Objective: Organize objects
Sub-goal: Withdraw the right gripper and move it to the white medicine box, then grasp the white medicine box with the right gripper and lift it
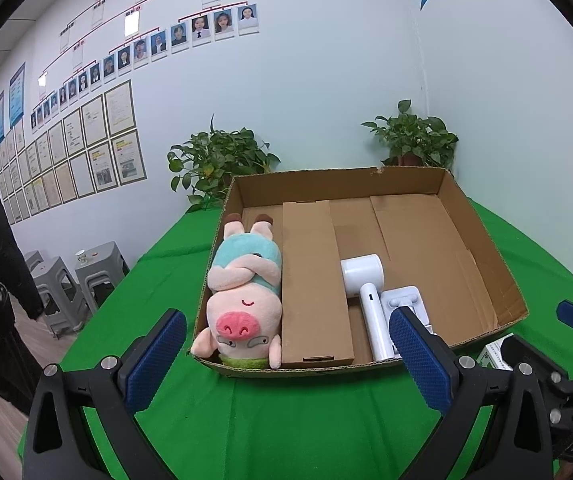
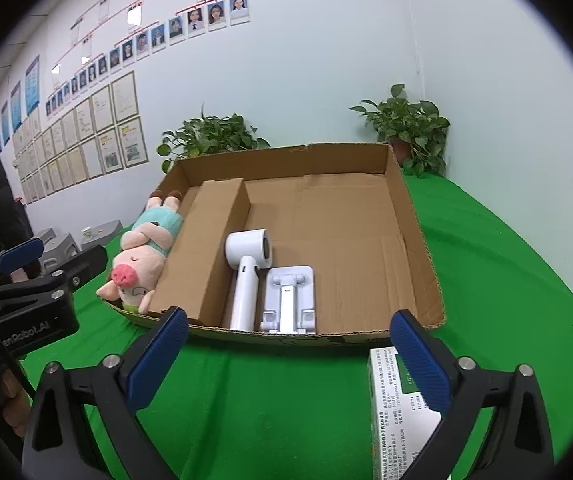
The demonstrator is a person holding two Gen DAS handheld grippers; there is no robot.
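Right wrist: carton (image 2: 400,420) beside hand-held gripper (image 2: 290,360)

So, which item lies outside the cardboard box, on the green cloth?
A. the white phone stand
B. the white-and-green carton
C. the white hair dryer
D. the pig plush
B: the white-and-green carton lies on the green cloth in front of the cardboard box.

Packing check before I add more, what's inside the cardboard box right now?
The shallow brown cardboard box holds a pink plush pig, white hair dryer, white folding stand and long cardboard insert. Under the insert is hidden.
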